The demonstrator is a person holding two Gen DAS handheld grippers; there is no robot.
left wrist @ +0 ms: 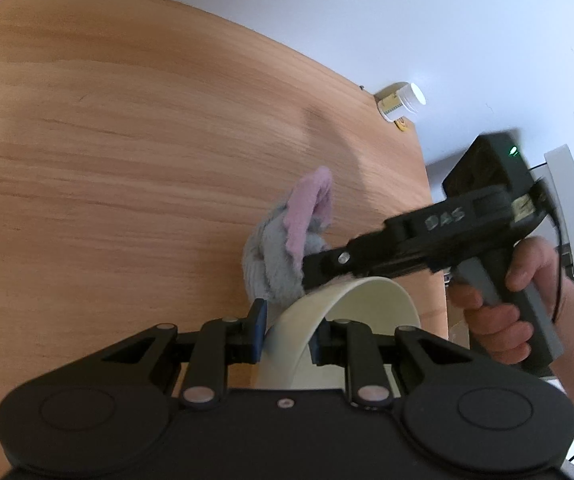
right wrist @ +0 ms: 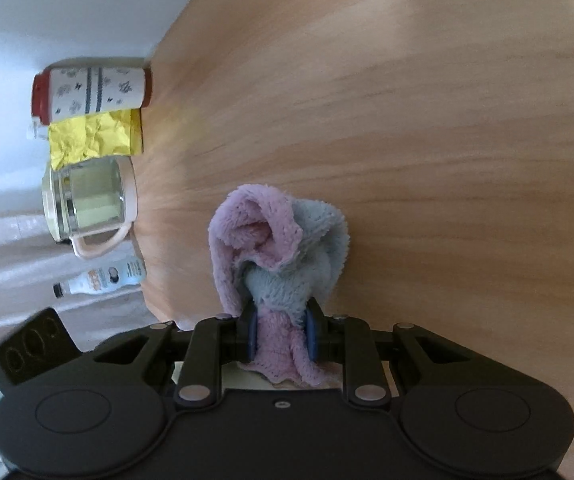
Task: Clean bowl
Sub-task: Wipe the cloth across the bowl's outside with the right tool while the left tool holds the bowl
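Note:
My left gripper (left wrist: 287,334) is shut on the rim of a cream bowl (left wrist: 371,300), holding it tilted on edge above the wooden table (left wrist: 127,160). My right gripper (right wrist: 281,338) is shut on a pink and grey fluffy cloth (right wrist: 283,240). In the left wrist view the right gripper (left wrist: 319,272) comes in from the right, held by a hand, and presses the cloth (left wrist: 287,248) against the bowl's upper rim. A sliver of the bowl shows under the cloth in the right wrist view (right wrist: 255,380).
A small white-capped bottle (left wrist: 401,102) lies at the table's far right corner. At the other table edge stand a red-lidded patterned canister (right wrist: 91,90), a yellow crumpled bag (right wrist: 91,136), a glass jug with a pink handle (right wrist: 91,204) and a bottle (right wrist: 103,278).

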